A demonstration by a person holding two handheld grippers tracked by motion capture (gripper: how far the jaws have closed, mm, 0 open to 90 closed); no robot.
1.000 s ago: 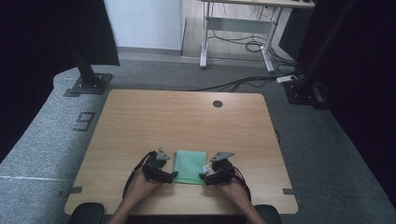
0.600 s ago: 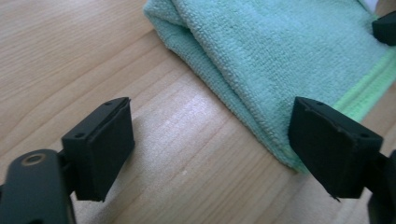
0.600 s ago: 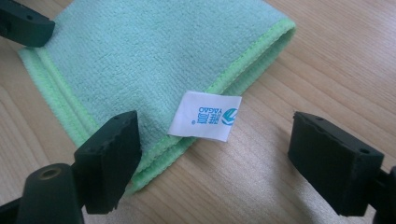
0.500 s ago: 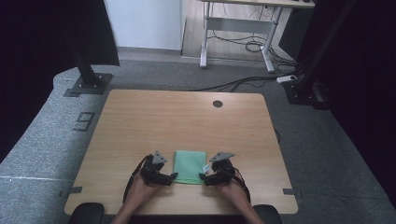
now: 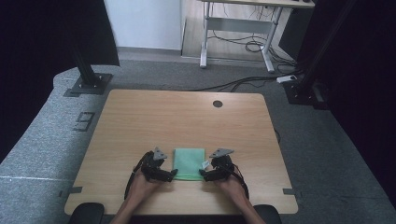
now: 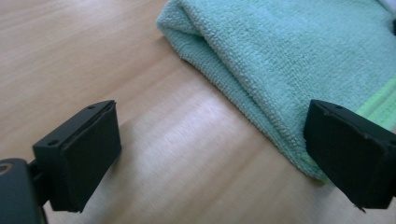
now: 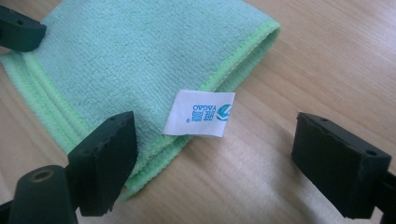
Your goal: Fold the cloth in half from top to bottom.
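A folded green cloth (image 5: 189, 162) lies flat near the table's front edge, between my two grippers. The left gripper (image 5: 171, 174) stands at its near left corner, the right gripper (image 5: 204, 174) at its near right corner. In the left gripper view the left gripper (image 6: 215, 156) is open, its jaws just having widened; one pad hangs over the edge of the cloth (image 6: 289, 51), the other over bare wood. The right gripper (image 7: 222, 161) is open too, jaws just widened, straddling the corner of the cloth (image 7: 121, 60) beside the white label (image 7: 200, 113).
The wooden table (image 5: 187, 116) has a round cable hole (image 5: 217, 103) at the back. Black stand bases (image 5: 86, 84) rest on the grey floor at both far corners. A desk frame and cables (image 5: 243, 44) lie behind.
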